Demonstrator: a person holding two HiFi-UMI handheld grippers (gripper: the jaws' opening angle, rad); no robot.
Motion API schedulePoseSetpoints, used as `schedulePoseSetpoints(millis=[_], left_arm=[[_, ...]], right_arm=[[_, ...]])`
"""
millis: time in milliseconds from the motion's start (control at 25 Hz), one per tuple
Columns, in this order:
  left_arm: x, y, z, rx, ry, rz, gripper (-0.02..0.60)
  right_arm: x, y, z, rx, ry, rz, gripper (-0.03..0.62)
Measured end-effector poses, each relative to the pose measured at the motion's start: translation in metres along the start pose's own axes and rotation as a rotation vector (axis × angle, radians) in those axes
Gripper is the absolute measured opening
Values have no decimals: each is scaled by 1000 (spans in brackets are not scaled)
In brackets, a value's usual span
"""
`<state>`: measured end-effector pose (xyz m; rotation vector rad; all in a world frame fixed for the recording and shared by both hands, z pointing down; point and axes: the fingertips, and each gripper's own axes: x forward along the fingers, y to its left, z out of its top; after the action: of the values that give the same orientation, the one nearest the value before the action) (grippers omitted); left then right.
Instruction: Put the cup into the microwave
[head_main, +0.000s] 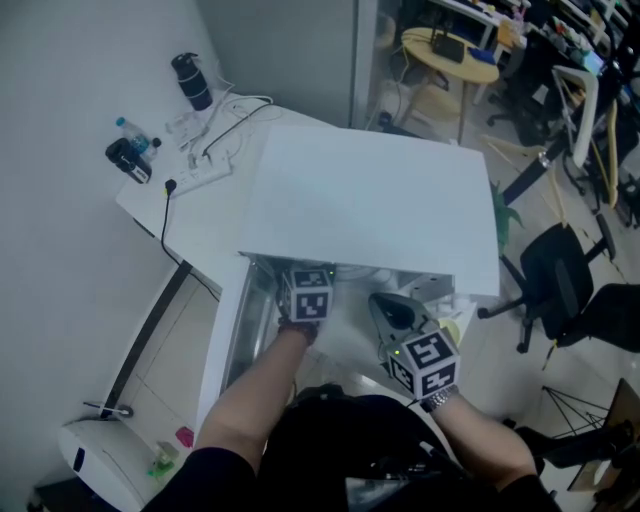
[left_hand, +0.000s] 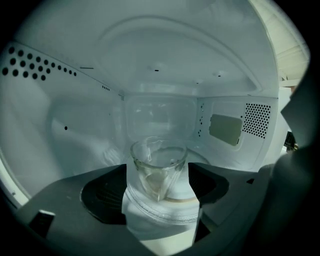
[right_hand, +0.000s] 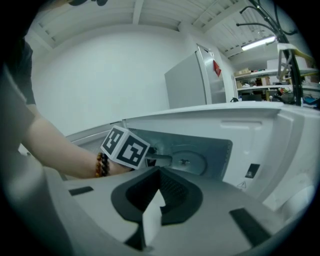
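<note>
A clear glass cup stands upright on the glass turntable inside the white microwave. My left gripper reaches into the cavity. Its jaws stand wide on either side of the cup, with a thin gap showing at the cup's left side. In the head view only its marker cube shows under the microwave's top edge. My right gripper hangs shut and empty just outside the opening, right of the left one. The left gripper's cube and the person's forearm show in the right gripper view.
The microwave door hangs open at the left of the opening. Behind the microwave the white desk holds a power strip, cables and a black bottle. Office chairs and a round yellow table stand to the right.
</note>
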<state>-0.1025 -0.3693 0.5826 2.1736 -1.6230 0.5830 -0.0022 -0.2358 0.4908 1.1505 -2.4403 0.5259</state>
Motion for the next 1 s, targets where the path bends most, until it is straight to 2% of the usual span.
schedulePoseSetpoints(millis=[400,720,1000], left_arm=[[-26,-7,-10,-43,-1,11,380],[-51,-21,-30,-97,37,21,380],[-63,-33,-50,-126,92,-4,380]], right_arm=[[-16,11,-9,-6,-7,3,15],[-40,18,-26,0,2,0,15],[-46,17,-37,19,-1,-24,17]])
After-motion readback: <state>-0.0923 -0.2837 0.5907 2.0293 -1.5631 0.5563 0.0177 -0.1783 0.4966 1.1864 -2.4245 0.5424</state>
